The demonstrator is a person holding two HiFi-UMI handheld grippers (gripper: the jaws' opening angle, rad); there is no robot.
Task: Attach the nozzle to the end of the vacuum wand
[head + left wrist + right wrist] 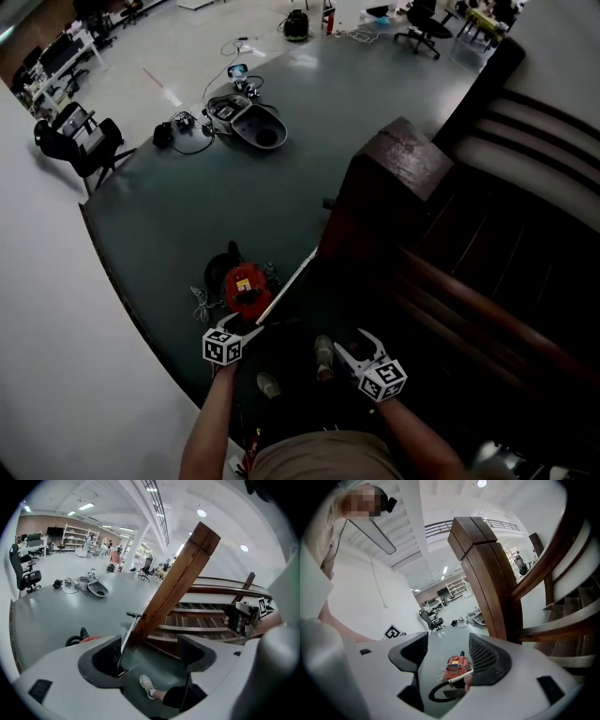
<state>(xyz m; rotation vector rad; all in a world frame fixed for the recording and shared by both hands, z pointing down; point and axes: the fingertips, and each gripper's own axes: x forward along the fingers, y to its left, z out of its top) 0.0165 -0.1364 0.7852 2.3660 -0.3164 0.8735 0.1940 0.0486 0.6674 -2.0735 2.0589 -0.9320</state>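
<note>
The left gripper has its fingers spread wide with nothing pinched, though the vacuum wand runs up through the gap close to the finger on the frame's left. The right gripper is just as open and empty, framing the red vacuum on the floor beyond. This looks like the reach before any joining: the wand wants clamping first, and I can't pick out the nozzle.

wand foot hidden behind left tongs.
</note>
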